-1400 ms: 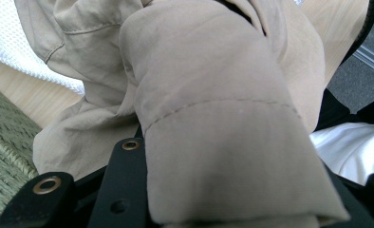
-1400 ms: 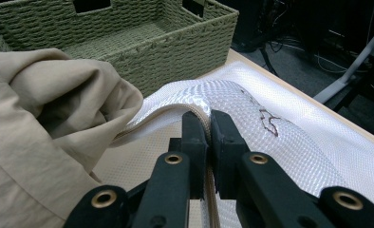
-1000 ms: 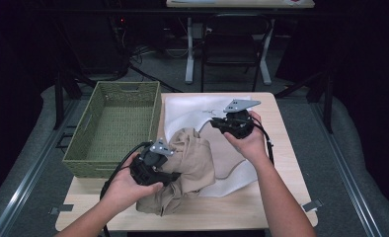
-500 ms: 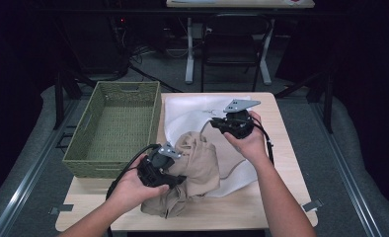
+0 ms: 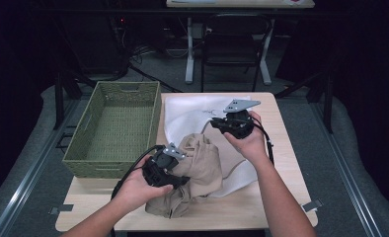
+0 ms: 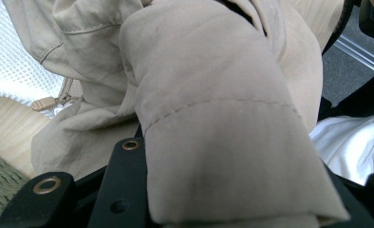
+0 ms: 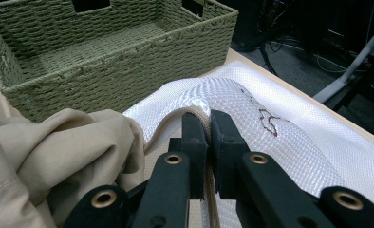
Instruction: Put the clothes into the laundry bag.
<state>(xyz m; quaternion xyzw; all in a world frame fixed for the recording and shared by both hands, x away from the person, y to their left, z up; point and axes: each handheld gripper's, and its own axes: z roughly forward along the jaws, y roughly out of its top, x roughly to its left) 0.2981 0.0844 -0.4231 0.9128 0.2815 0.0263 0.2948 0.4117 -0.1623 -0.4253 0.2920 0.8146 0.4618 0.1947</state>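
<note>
Two hand-held grippers gripping cloth, left (image 5: 180, 174) clamping tan garment (image 5: 200, 168), now bunched higher, right (image 7: 208, 124) unmoved, pinching white mesh bag (image 7: 289, 137).

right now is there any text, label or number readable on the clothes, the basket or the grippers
None can be read.
white mesh bag: a small dark red squiggle, more like stitching than letters.
beige garment: seams only.
green woven basket: no label in sight.

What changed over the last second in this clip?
The left gripper, clamped on the tan garment, shifted slightly right and the garment's bunched top shifted with it. The right gripper stayed put, shut on the white mesh bag. The basket did not move.
</note>
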